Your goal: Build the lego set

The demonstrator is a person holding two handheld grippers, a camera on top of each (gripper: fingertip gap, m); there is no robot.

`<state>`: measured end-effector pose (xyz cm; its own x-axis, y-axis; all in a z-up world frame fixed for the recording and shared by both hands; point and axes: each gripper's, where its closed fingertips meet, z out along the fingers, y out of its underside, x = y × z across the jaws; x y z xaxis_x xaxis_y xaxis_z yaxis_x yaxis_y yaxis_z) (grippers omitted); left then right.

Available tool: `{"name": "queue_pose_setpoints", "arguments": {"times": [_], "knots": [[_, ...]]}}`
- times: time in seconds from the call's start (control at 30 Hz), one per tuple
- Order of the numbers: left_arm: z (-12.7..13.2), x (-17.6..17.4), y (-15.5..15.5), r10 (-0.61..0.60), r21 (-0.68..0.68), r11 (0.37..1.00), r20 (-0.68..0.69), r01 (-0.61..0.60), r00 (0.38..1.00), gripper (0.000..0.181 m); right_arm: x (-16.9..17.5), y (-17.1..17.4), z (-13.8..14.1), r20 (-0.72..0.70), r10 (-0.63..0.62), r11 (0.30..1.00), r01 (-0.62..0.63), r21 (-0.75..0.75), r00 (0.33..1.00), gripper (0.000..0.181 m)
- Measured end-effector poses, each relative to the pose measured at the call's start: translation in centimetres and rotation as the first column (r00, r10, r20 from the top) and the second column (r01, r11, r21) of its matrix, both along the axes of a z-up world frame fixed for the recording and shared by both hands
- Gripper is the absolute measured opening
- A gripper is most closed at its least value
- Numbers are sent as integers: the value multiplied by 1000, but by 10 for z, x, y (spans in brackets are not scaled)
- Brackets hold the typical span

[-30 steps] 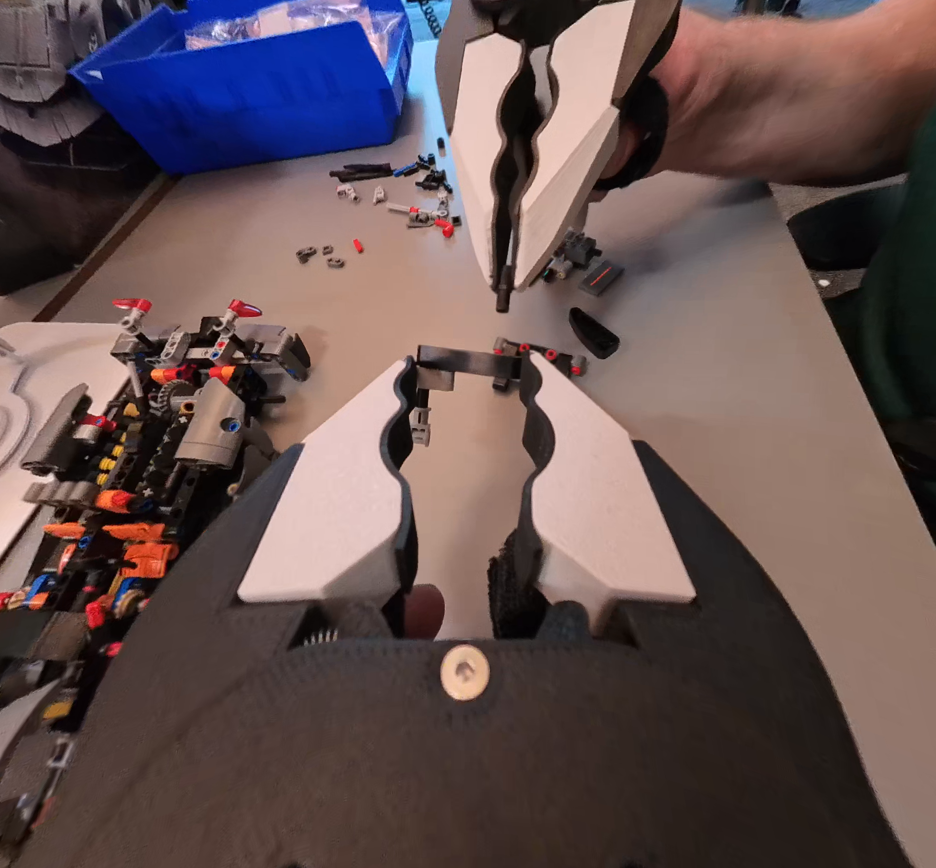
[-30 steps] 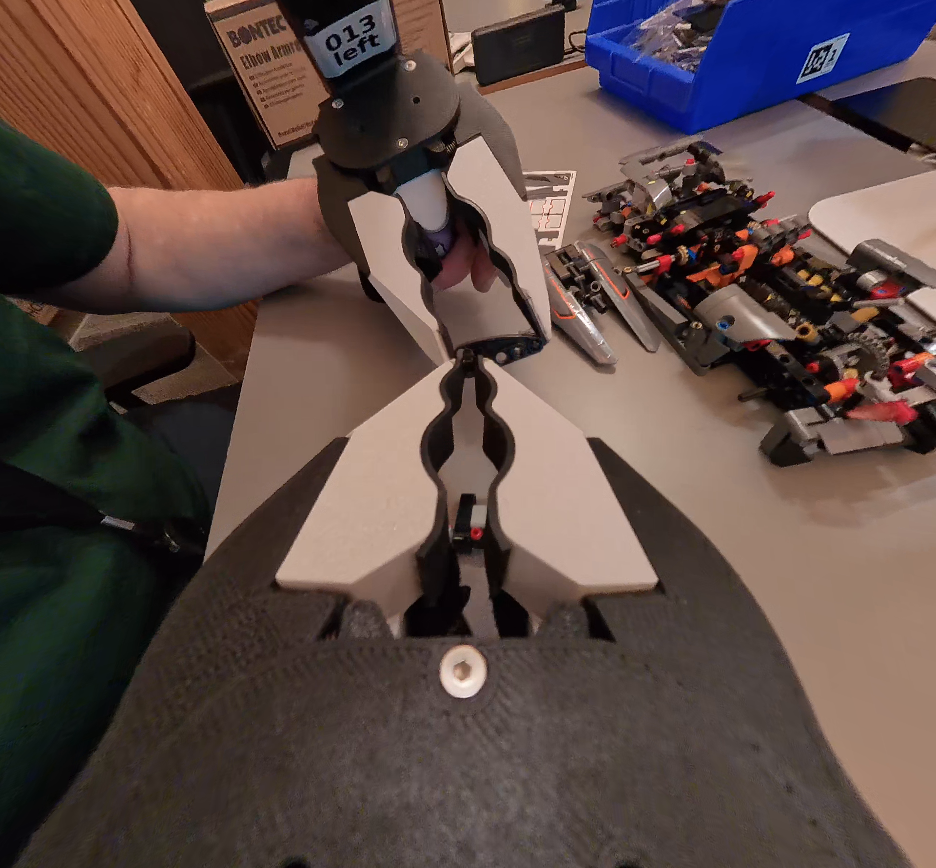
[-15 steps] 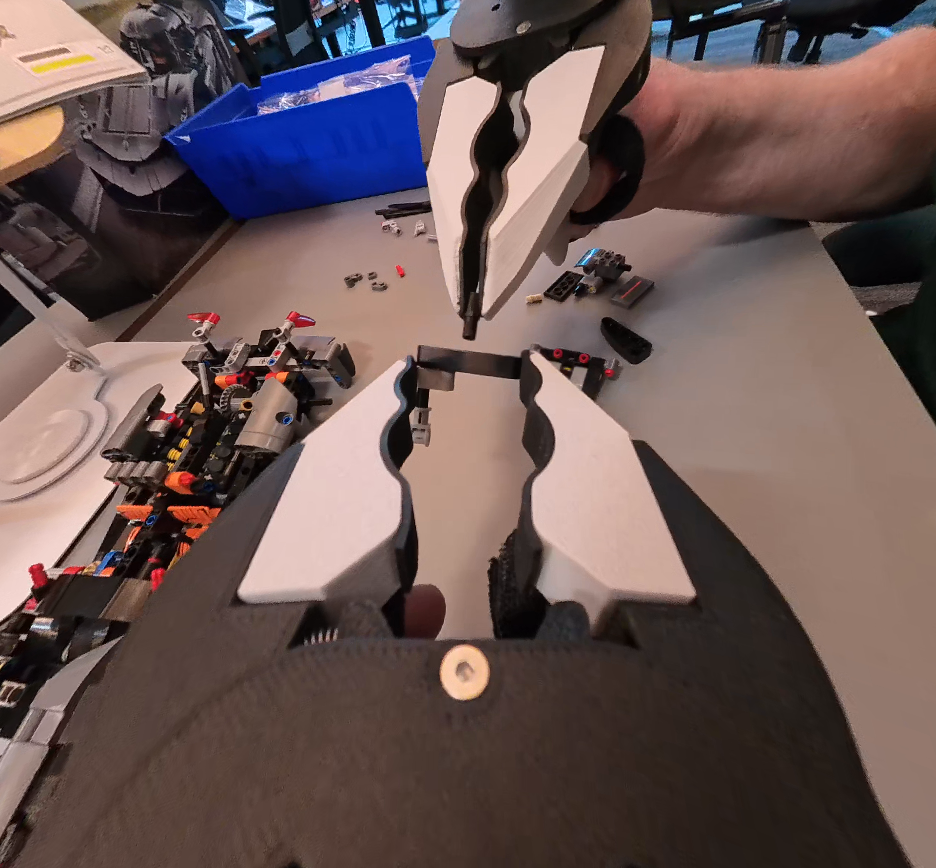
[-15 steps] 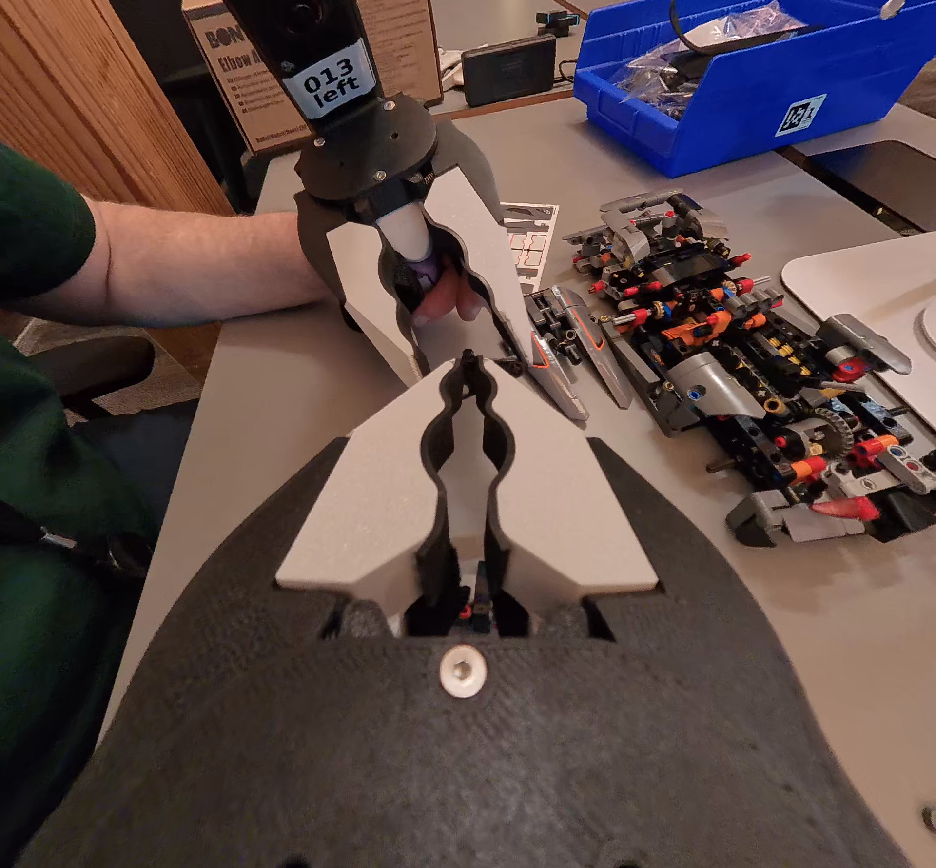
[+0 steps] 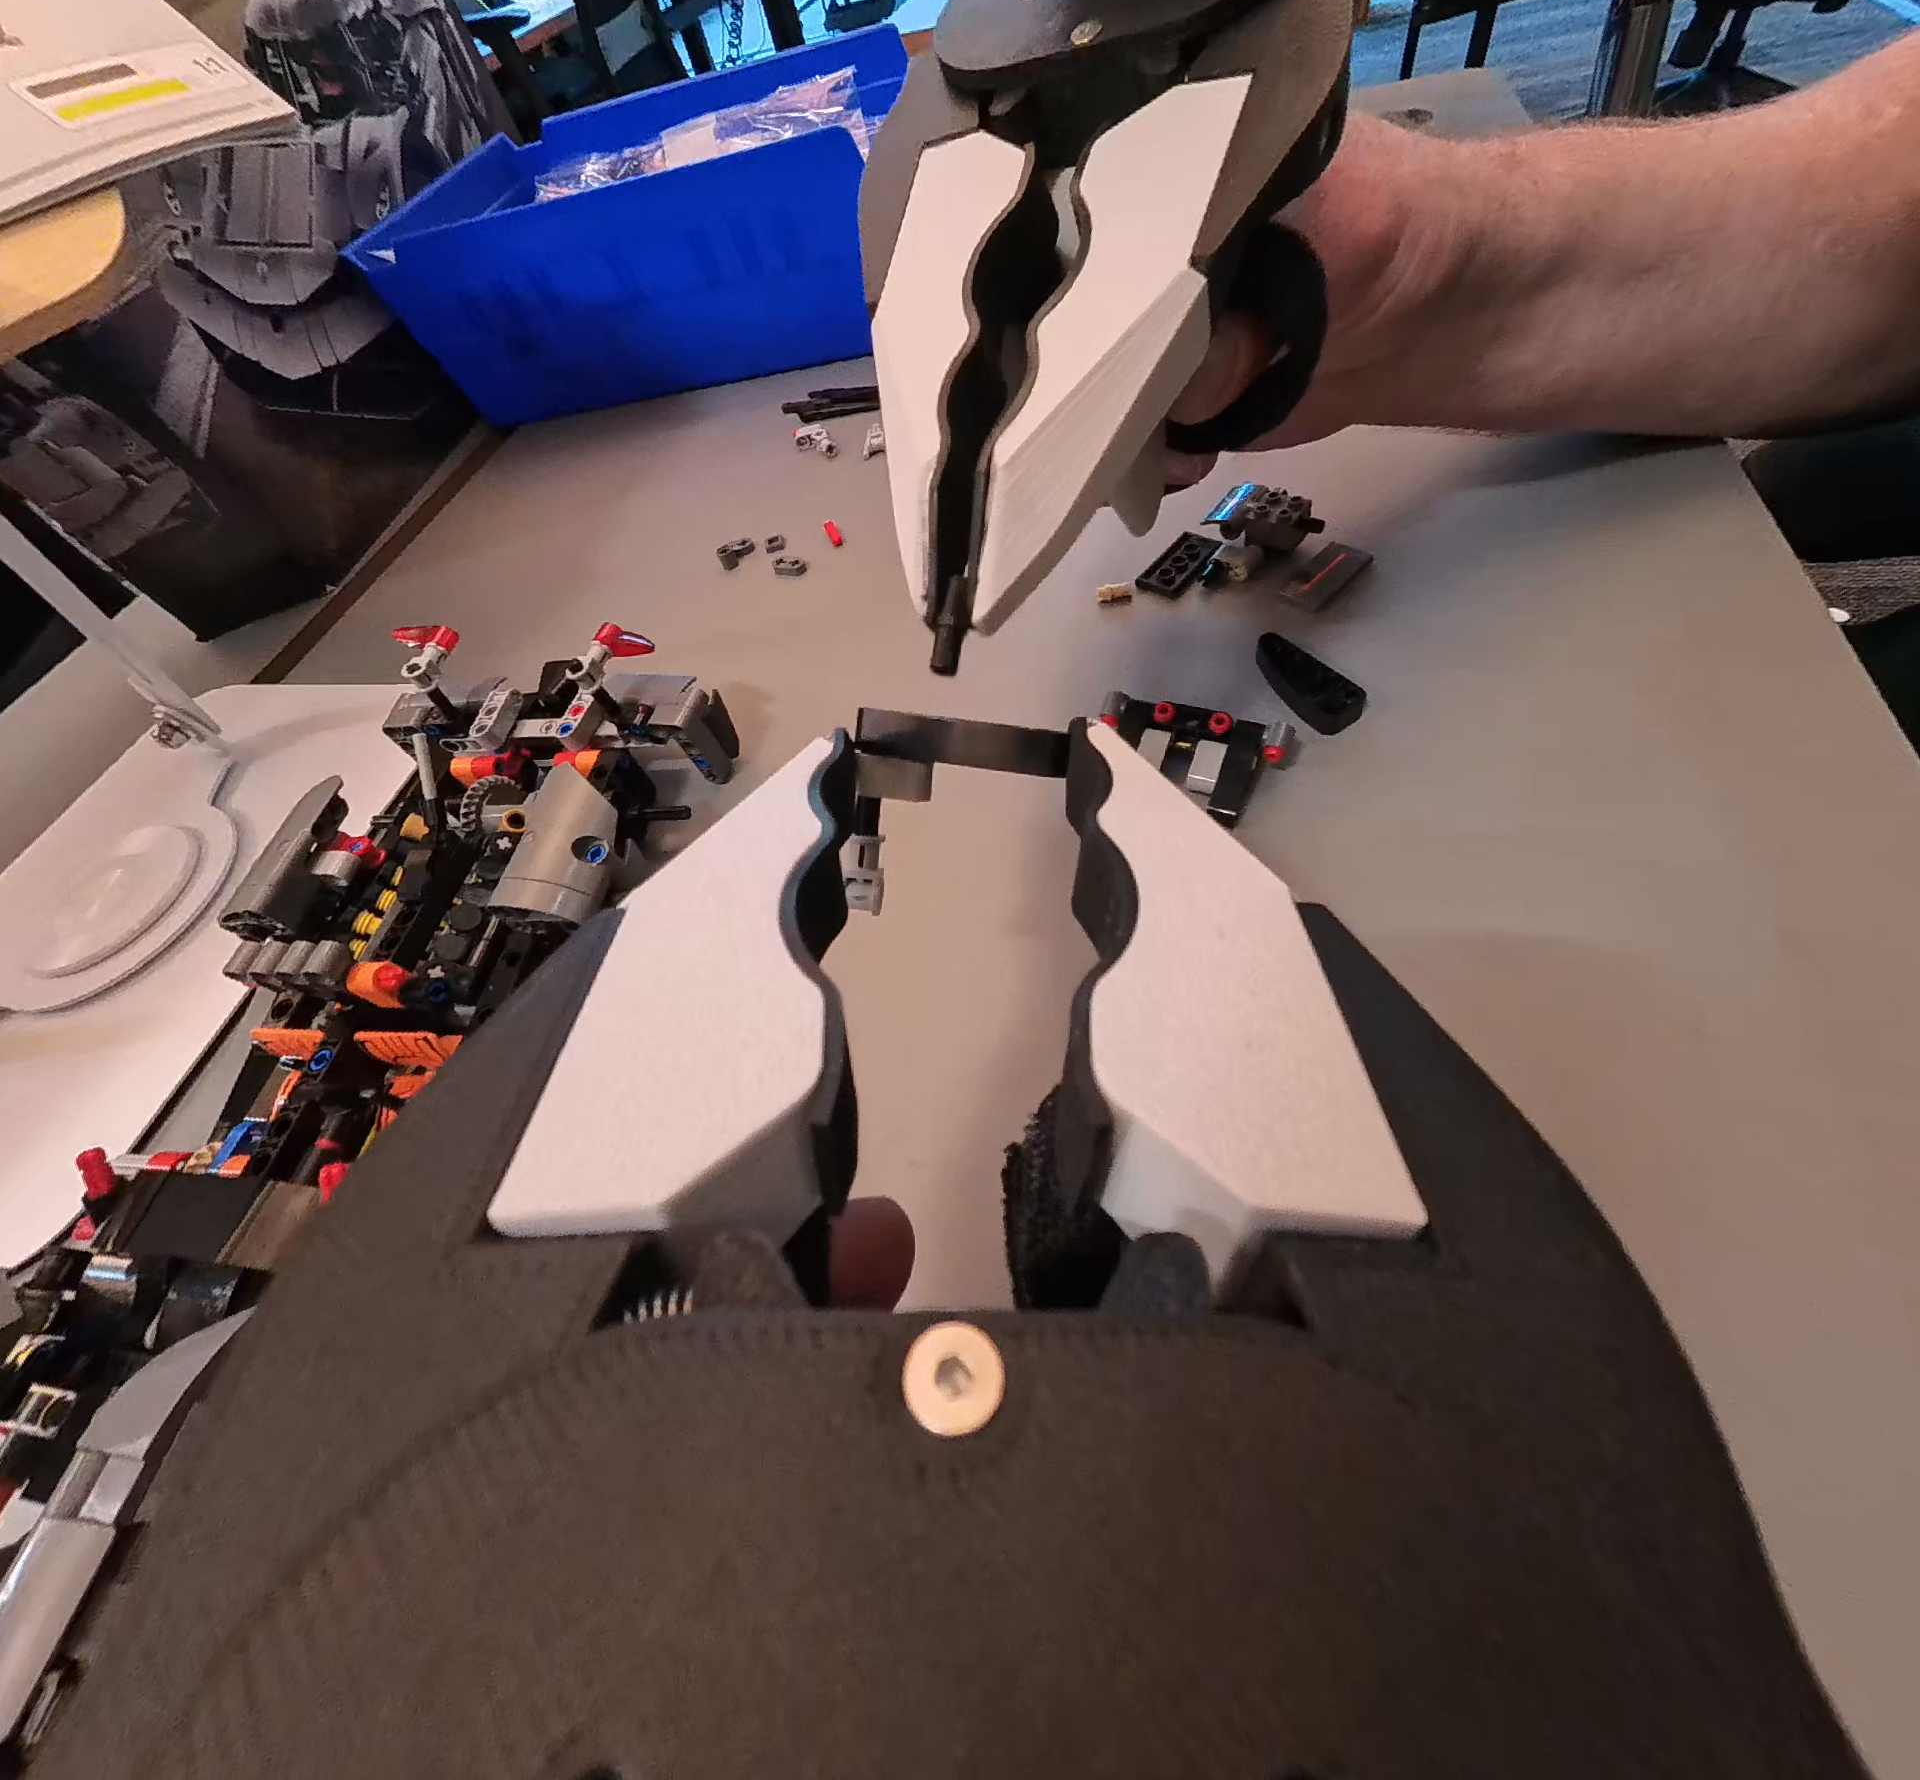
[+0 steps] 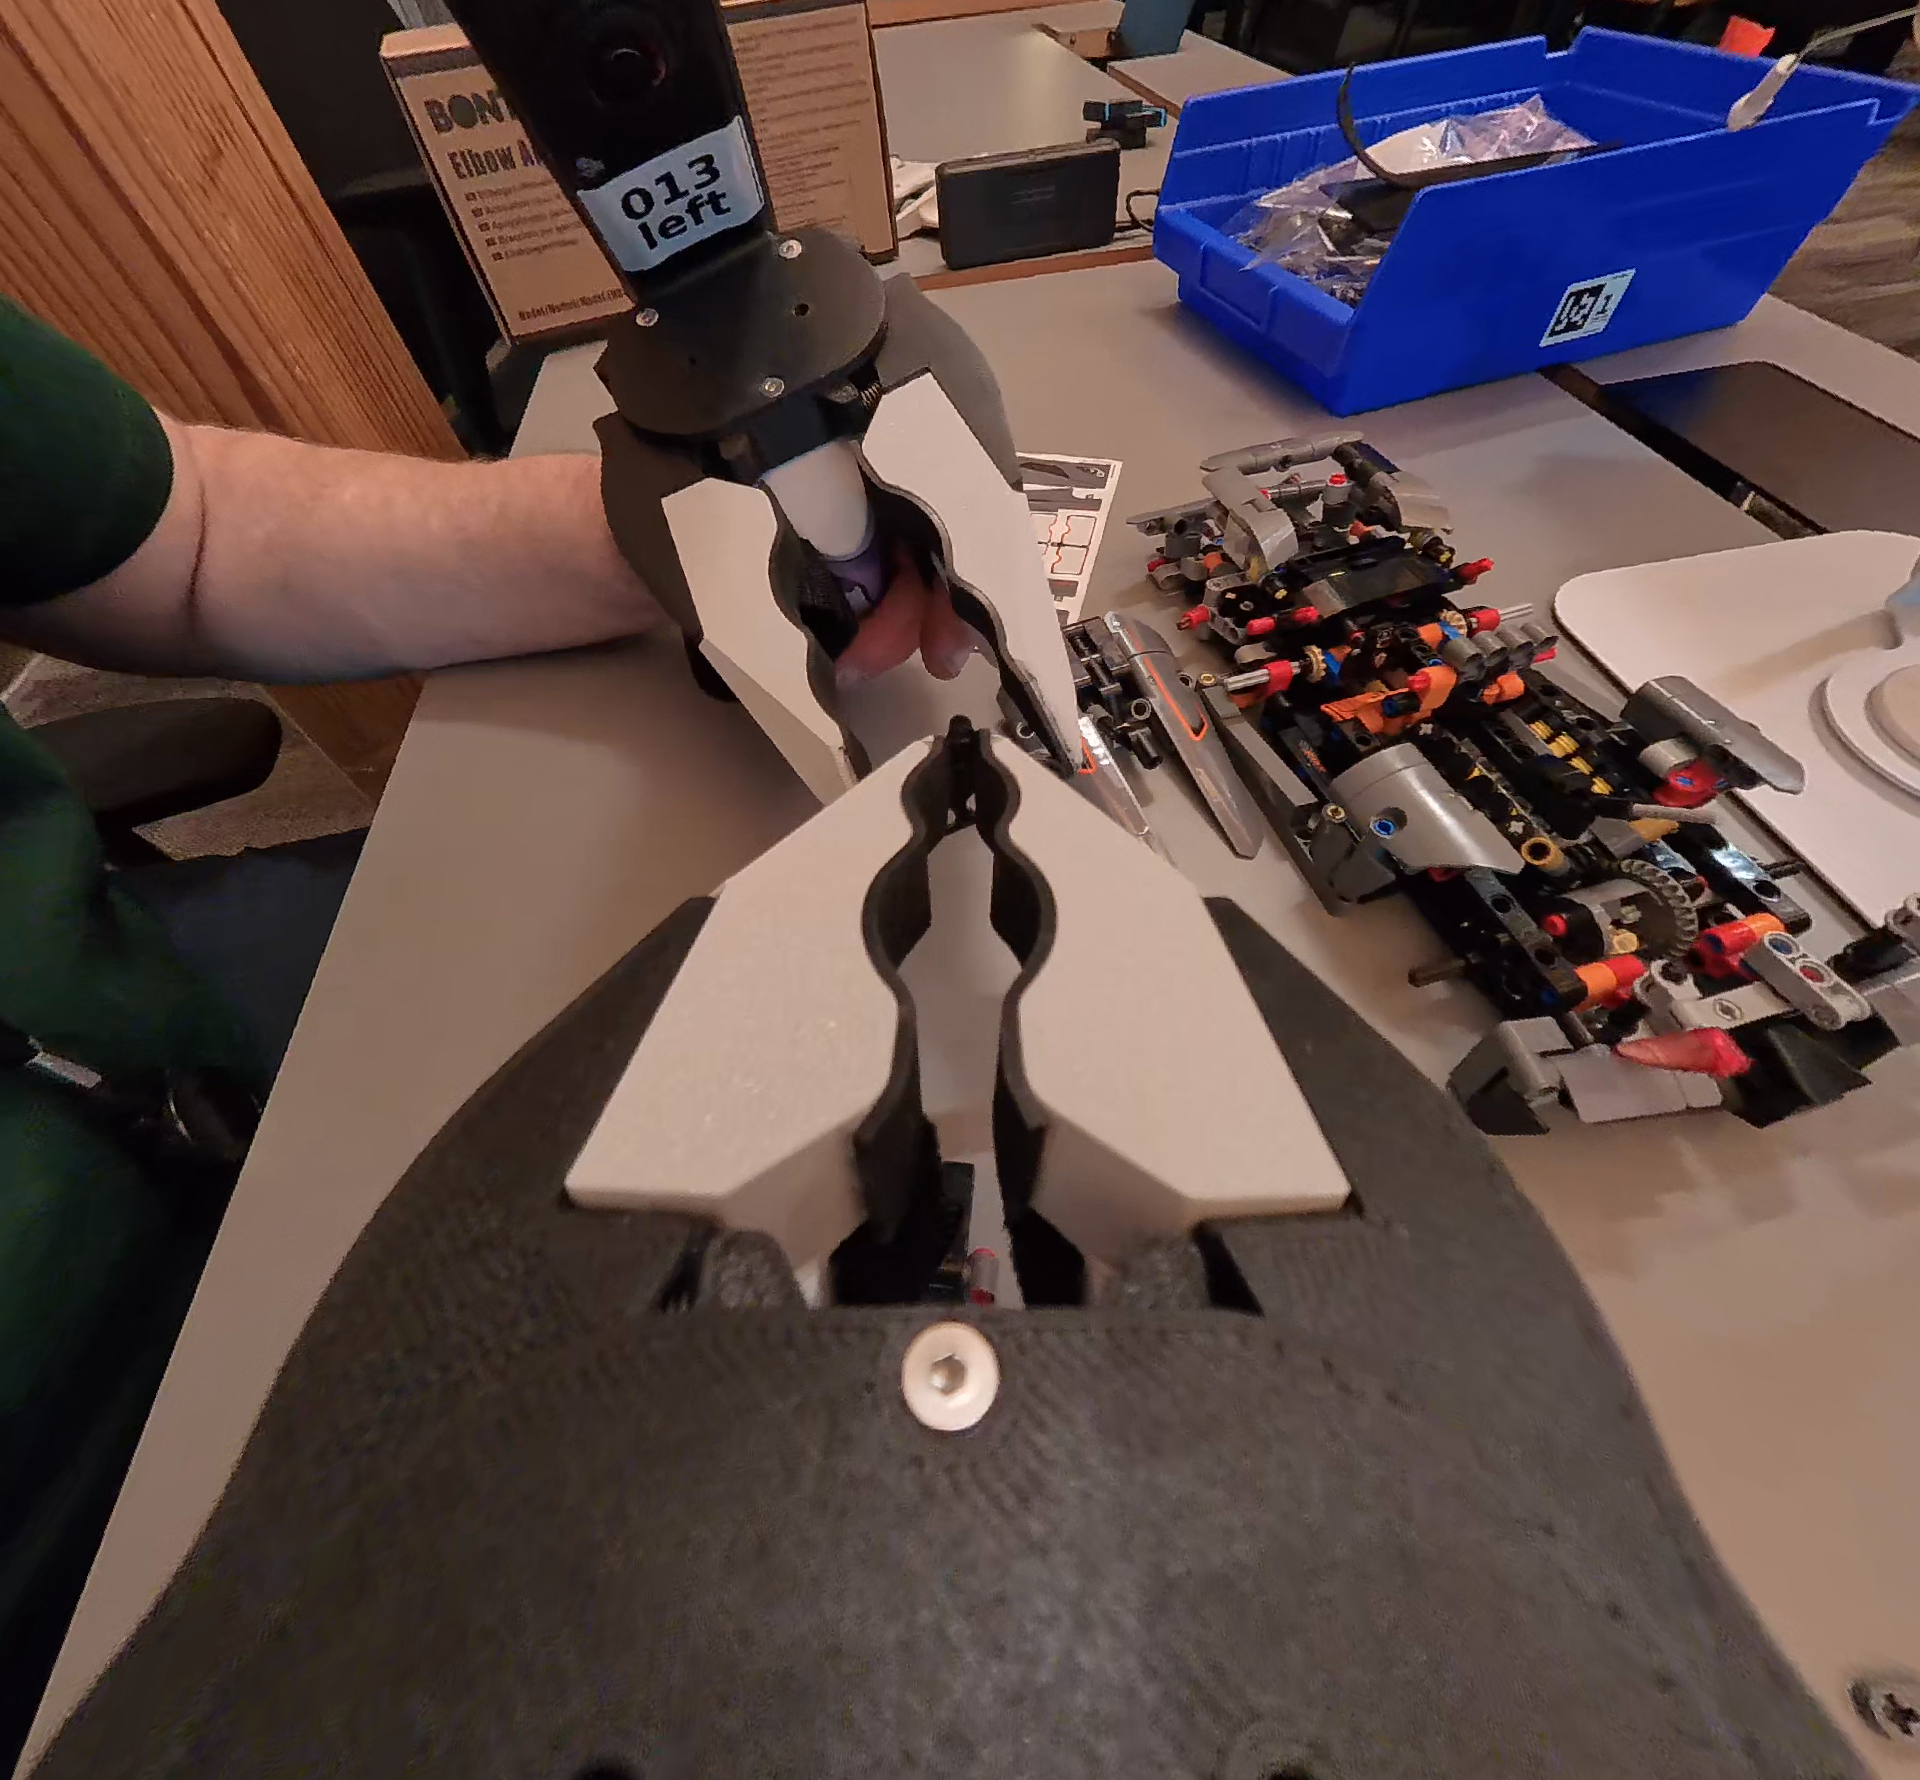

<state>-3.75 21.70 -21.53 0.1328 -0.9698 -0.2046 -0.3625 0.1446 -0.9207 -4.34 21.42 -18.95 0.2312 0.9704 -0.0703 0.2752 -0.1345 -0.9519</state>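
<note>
Lego frame piece (image 5: 961, 743), a black angled beam, is pinched crosswise between the left tool's (image 5: 961, 764) spread tips above the grey worktop (image 5: 1558, 951). Right tool (image 5: 948, 624), pressed together on a small black pin (image 5: 943, 650), points down at it from just above, nearer the beam's left end.

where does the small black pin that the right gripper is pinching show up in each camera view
Left wrist view: the black pin sticks out below the right gripper, upper centre, above the black frame piece.
Right wrist view: only the pin's tip peeks out between that view's own fingertips, centre, above the middle.
Shared landmark: the blue bin at the table's far side.
</note>
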Motion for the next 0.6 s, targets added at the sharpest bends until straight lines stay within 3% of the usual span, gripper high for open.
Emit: {"name": "queue_pose_setpoints", "arguments": {"times": [0.33, 0.6], "knots": [[-3, 0, 1, -4, -15, 1000, -15, 4, 1000, 39, 9, 5, -1, -28, -13, 1000, 12, -17, 1000, 2], [-35, 2, -7, -28, -38, 999, -242, 19, 970, 39, 19, 9, 1, -30, -37, 999, 36, -10, 999, 2]]}}
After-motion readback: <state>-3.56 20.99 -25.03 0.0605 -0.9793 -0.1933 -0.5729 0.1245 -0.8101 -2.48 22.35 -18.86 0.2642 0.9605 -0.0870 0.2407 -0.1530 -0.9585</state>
